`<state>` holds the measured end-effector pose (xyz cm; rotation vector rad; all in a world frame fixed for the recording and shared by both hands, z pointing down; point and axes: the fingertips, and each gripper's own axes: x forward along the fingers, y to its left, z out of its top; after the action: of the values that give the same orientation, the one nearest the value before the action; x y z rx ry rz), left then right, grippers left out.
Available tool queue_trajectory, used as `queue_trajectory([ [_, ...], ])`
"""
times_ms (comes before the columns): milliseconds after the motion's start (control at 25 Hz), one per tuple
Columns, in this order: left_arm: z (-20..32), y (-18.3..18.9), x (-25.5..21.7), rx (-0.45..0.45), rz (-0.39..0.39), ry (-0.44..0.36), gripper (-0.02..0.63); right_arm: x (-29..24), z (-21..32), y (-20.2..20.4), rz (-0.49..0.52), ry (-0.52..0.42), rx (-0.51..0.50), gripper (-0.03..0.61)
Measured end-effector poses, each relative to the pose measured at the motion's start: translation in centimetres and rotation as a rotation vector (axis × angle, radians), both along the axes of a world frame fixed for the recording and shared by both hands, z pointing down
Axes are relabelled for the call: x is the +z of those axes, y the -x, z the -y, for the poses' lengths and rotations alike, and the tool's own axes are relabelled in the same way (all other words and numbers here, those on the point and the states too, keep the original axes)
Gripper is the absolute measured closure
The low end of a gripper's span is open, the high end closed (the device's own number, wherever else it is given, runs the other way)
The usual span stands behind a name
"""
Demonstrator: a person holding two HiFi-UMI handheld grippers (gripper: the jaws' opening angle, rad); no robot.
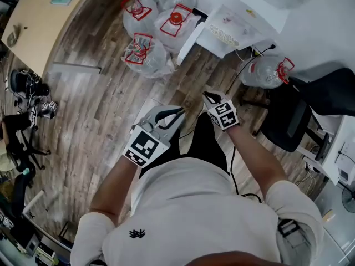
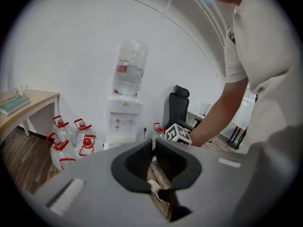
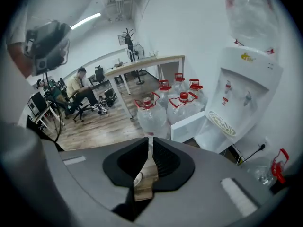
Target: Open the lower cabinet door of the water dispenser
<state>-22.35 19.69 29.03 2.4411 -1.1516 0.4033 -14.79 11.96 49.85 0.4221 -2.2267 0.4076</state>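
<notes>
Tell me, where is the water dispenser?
In the left gripper view the water dispenser stands against the white wall, red-capped water jugs to its left, a black office chair to its right.

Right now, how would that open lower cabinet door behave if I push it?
The cabinet door looks like a thin, flat white panel, so probably light and stiff. It stands open on the water dispenser, so it should swing freely; the jugs beside it may block it.

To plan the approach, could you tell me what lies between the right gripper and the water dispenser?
Head view: only wooden floor and a black cable separate right gripper from water dispenser.
</notes>
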Motion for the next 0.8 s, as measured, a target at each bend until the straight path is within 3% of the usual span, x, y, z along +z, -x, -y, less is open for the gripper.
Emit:
queue_trajectory([
  [400, -0.9, -2.9, -4.4, 0.035, -0.003, -0.002, 0.554, -12.0, -4.0, -6.6, 0.135, -0.034, 0.136, 0.547],
  [800, -2.3, -4.3, -7.7, 0.044, 0.002, -0.036, 0.554, -20.3, -7.4, -9.8, 0.216, -0.109, 0.153, 0.547],
])
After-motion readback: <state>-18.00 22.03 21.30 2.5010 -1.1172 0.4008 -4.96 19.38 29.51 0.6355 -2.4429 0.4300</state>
